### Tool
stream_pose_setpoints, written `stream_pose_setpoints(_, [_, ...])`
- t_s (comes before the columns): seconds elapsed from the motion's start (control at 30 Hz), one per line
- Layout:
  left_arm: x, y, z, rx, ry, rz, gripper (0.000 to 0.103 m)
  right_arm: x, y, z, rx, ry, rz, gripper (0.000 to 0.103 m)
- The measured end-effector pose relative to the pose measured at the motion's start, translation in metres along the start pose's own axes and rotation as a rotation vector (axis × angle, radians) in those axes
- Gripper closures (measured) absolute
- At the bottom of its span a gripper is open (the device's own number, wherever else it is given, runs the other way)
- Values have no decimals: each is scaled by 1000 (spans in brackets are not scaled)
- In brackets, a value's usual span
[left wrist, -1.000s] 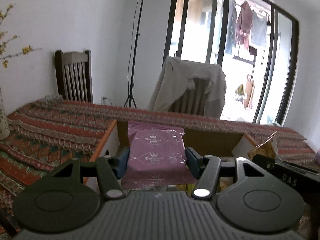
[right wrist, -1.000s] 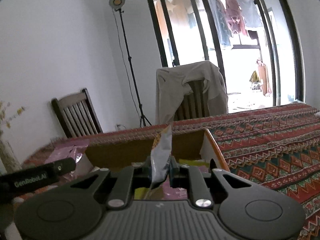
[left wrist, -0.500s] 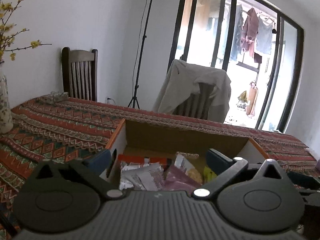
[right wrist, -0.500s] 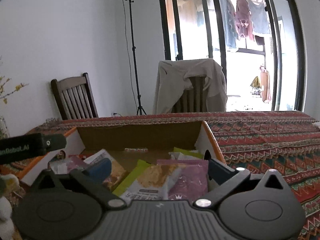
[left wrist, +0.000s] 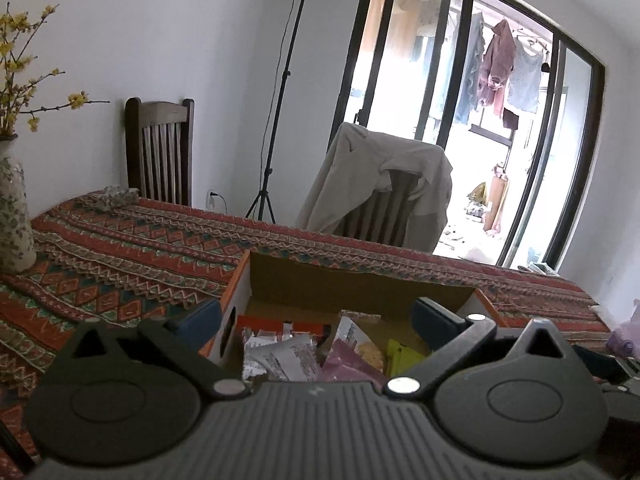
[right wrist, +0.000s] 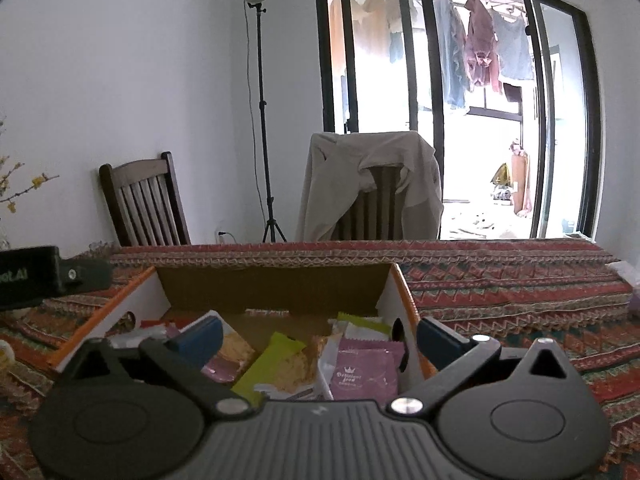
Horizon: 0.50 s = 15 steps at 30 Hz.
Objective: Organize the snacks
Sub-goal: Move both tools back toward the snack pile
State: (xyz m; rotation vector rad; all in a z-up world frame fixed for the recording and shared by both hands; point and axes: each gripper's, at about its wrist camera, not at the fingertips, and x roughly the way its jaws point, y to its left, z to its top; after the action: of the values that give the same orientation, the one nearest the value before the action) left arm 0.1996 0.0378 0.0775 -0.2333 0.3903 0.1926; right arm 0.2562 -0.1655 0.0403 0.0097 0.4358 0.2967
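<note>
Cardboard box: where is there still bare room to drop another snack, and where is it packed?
Inside the cardboard box, bare floor shows along the far wall, behind the green packets. The near half is crowded with the green packets, the purple packet and the silver wrappers. The patterned tablecloth right of the box is bare.

place: home dining room | table (left wrist: 132, 264) under patterned woven cloth | far: wooden chairs (right wrist: 146, 204), jacket (right wrist: 360, 184) draped over one | laundry (right wrist: 480, 48) drying beyond glass doors | left: flower vase (left wrist: 12, 220)
</note>
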Motion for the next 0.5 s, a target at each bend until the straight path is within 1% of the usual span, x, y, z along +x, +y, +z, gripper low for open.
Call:
stream_pose_setpoints(0.13, [-12,4,0,29,14,12,0,-19,-1,0,-12,14,7,0])
stream_pose_setpoints(0.23, [-20,11,-5,37,49,-1,0,-32,-3,-7,-17,28,22,0])
stream_pose_setpoints(0.4, [-30,21,-25,76,116,-7,0,-48,-4,-25,-41,79,42,0])
stream_pose_setpoints(0.5, [-36,32,-40,83,152,-3,0,-54,-3,-38,-57,113,46,0])
